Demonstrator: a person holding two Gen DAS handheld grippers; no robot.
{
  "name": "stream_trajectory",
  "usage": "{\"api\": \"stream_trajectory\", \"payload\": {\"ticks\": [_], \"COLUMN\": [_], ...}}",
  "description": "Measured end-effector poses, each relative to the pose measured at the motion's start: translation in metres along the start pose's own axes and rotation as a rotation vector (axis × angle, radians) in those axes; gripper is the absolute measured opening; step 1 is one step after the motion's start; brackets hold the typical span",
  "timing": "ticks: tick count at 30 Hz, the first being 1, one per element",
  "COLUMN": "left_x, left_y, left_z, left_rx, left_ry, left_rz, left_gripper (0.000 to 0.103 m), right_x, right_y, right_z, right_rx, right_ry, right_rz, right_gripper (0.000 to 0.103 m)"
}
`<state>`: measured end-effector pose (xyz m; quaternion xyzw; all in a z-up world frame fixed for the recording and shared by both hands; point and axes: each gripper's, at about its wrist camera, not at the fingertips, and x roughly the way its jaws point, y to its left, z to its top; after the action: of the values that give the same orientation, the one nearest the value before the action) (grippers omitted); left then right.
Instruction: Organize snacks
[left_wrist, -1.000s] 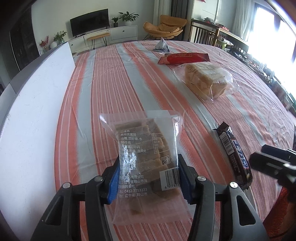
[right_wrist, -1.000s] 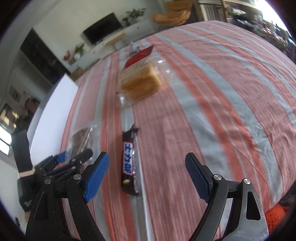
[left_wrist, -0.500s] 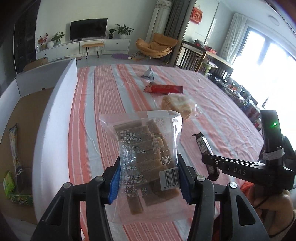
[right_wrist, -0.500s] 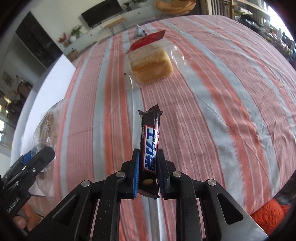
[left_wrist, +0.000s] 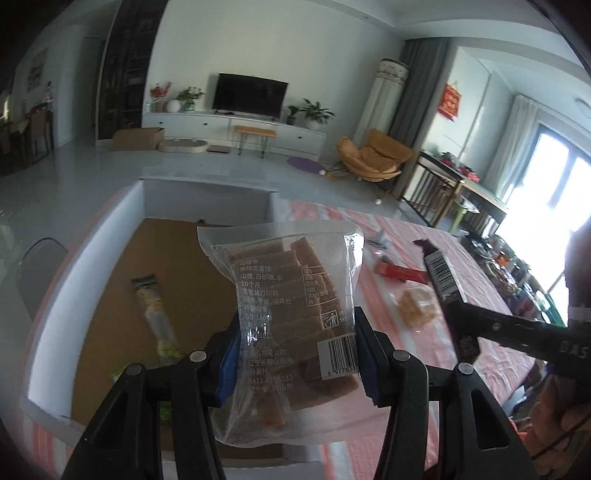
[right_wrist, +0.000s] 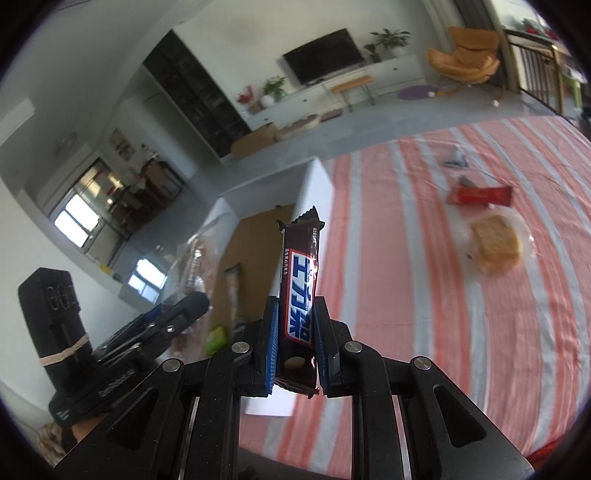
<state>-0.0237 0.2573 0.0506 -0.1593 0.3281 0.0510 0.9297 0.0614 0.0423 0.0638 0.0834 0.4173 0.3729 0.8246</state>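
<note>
The right gripper (right_wrist: 294, 352), whose jaws stood wide apart over the chocolate bar (right_wrist: 300, 295) a second ago, is now gripping that bar upright and holding it in the air, clear of the striped tablecloth (right_wrist: 461, 295). The left gripper (left_wrist: 295, 354), carrying its clear bag of brown snack sticks (left_wrist: 291, 321), is now hanging above the white-walled box (left_wrist: 66, 295), no longer low over the cloth. The box's brown floor is now showing.

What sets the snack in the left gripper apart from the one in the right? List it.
The clear bag shows its brown strips through the plastic; the chocolate bar has an opaque dark wrapper. The bag is wide and flat, the bar narrow, so the left gripper stands wider than the right gripper. Both are clamped upright near the lower end.
</note>
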Motion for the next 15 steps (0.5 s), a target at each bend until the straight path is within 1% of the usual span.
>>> {"api": "stream_trajectory", "payload": {"ticks": [1, 3, 5, 6, 8, 9, 10, 11, 12, 13, 14, 15], "left_x": [0.001, 0.007, 0.014, 0.018, 0.024, 0.028, 0.031, 0.033, 0.034, 0.034, 0.034, 0.034], "left_y": [0.015, 0.041, 0.062, 0.071, 0.088, 0.093, 0.096, 0.096, 0.095, 0.092, 0.089, 0.084], "left_z": [-0.001, -0.007, -0.016, -0.021, -0.033, -0.038, -0.043, -0.046, -0.048, -0.049, -0.050, -0.049], "left_rx": [-0.018, -0.033, -0.034, -0.039, -0.057, -0.060, -0.053, -0.043, -0.032, -0.020, -0.010, -0.003], "left_ry": [0.004, 0.014, 0.027, 0.040, 0.066, 0.077, 0.082, 0.081, 0.075, 0.063, 0.051, 0.043], "left_rz": [0.036, 0.133, 0.228, 0.264, 0.315, 0.344, 0.366, 0.382, 0.389, 0.391, 0.387, 0.379], "left_gripper": [0.052, 0.052, 0.053, 0.053, 0.053, 0.058, 0.061, 0.073, 0.085, 0.089, 0.092, 0.092], "right_x": [0.009, 0.030, 0.050, 0.061, 0.080, 0.086, 0.090, 0.092, 0.091, 0.088, 0.084, 0.079], "right_y": [0.015, 0.041, 0.057, 0.061, 0.063, 0.063, 0.061, 0.058, 0.054, 0.047, 0.039, 0.030], "right_z": [0.003, 0.005, 0.001, -0.001, -0.007, -0.011, -0.014, -0.017, -0.019, -0.021, -0.022, -0.023], "right_rx": [-0.035, -0.102, -0.143, -0.154, -0.163, -0.167, -0.171, -0.174, -0.175, -0.173, -0.167, -0.156], "right_ry": [0.009, 0.027, 0.051, 0.067, 0.090, 0.092, 0.088, 0.080, 0.070, 0.051, 0.030, 0.015], "right_rz": [0.008, 0.022, 0.029, 0.034, 0.042, 0.042, 0.036, 0.020, 0.001, -0.019, -0.047, -0.074], "right_gripper": [0.018, 0.018, 0.018, 0.018, 0.018, 0.021, 0.024, 0.032, 0.050, 0.058, 0.062, 0.062]}}
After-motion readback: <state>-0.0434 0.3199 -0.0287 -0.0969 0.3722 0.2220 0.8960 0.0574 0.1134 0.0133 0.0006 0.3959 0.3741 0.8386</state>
